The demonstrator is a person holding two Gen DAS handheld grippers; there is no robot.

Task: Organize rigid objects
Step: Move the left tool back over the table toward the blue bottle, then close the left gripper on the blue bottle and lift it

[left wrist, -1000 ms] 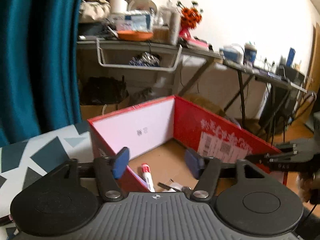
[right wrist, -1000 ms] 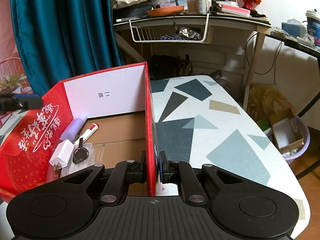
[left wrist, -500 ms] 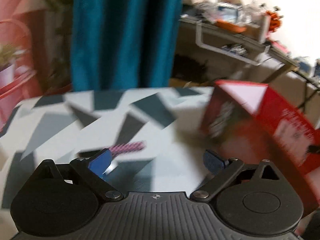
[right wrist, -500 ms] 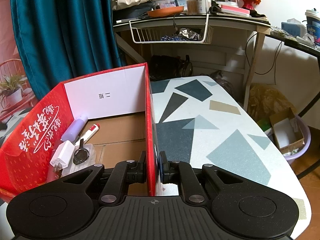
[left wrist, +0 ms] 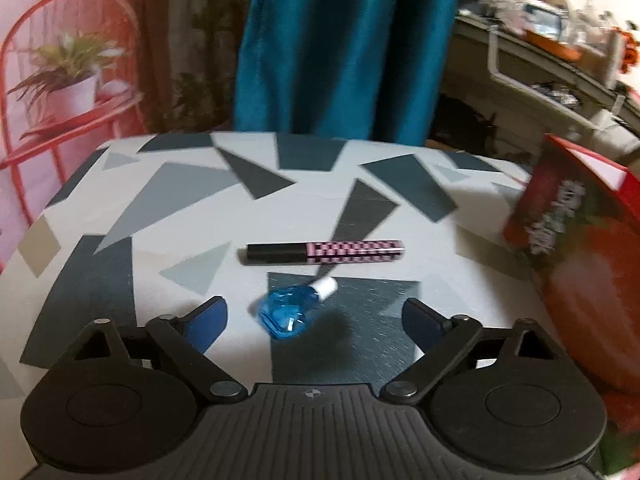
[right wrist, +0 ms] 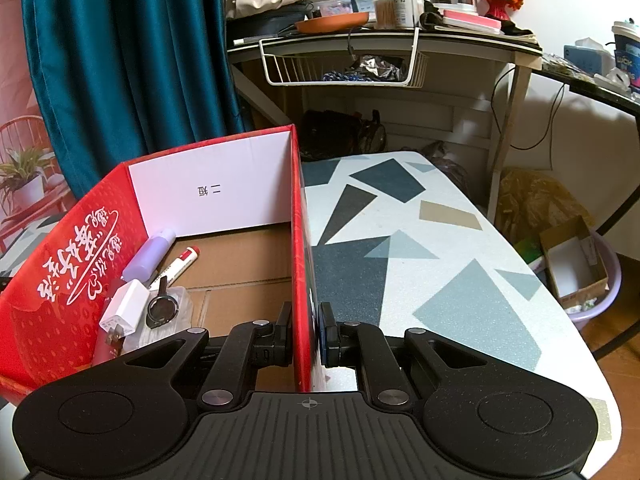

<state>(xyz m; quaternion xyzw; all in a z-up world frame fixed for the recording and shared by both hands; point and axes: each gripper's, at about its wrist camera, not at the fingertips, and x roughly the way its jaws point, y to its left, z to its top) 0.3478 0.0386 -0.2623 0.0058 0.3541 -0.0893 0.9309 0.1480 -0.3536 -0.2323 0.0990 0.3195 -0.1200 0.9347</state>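
A small blue bottle (left wrist: 286, 314) with a white cap lies on the patterned table (left wrist: 180, 220), between the blue fingertips of my left gripper (left wrist: 314, 314). Its jaws are closing but stand wide, and the pads do not touch the bottle. A pink-and-black checkered pen (left wrist: 324, 252) lies just beyond it. The red box (left wrist: 580, 240) is at the right edge. My right gripper (right wrist: 306, 324) is shut on the box's right wall (right wrist: 300, 240). Inside lie a purple tube (right wrist: 148, 256), a red-capped marker (right wrist: 182, 262), a white charger (right wrist: 124, 310) and a black ring (right wrist: 160, 304).
A teal curtain (left wrist: 344, 48) hangs behind the table. A cluttered desk (right wrist: 380, 36) with a wire basket stands beyond. A red rack with a potted plant (left wrist: 72, 76) is at the left. On the floor at the right sits a purple basin (right wrist: 592, 280) holding a cardboard box.
My left gripper swung left, away from above the box, and tipped down over the table, its jaws wider. The bottle and pen came into view. The right gripper kept still.
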